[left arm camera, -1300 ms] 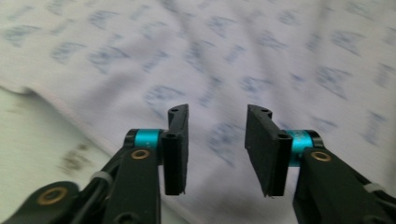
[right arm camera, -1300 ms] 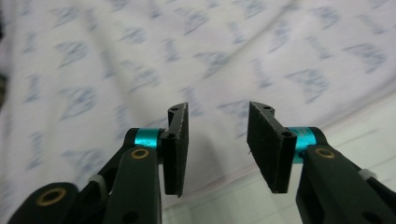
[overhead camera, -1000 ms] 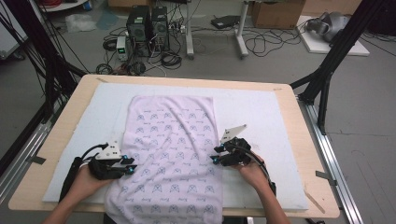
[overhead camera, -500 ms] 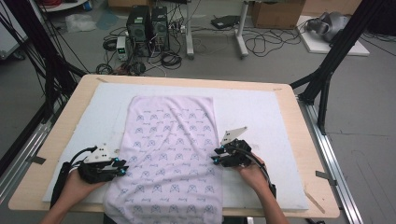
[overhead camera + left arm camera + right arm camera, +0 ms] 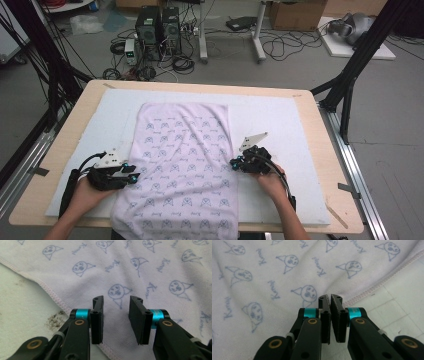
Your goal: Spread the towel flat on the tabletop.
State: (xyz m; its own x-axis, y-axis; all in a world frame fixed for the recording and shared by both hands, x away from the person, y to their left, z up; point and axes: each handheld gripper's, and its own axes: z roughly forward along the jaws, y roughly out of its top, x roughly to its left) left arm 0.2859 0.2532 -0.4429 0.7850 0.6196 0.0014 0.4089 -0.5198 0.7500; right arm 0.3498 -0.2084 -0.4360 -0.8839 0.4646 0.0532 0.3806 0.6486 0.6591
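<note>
Cables, two computer towers (image 5: 160, 27) and cardboard boxes crowd the grey floor beyond the wooden table (image 5: 320, 150), whose top carries a white foam mat (image 5: 280, 125). On that mat lies a pale lilac towel (image 5: 182, 165) printed with small blue cartoon faces, spread flat lengthwise from the middle of the mat to the near edge, where its lower end hangs over the table's rim. Bare mat runs down both long sides of the towel, wider on the right, and a broad bare strip lies beyond its far hem, so both sides have open room.

The left gripper (image 5: 131, 172) sits at the towel's left edge, low over the mat; in the left gripper view (image 5: 116, 315) its jaws stand narrowly apart, with nothing between them, over the stitched hem, which runs diagonally beneath them next to a dark stain (image 5: 53, 318) on the mat. The right gripper (image 5: 235, 162) is at the towel's right edge; in the right gripper view (image 5: 330, 317) its jaws are pressed almost together, just above the hem, and whether any cloth is pinched between them cannot be told.

Compared with a second ago, the left gripper has drawn a little nearer the table's near edge, while the right one stays at about the same spot. The towel lies as it did.
</note>
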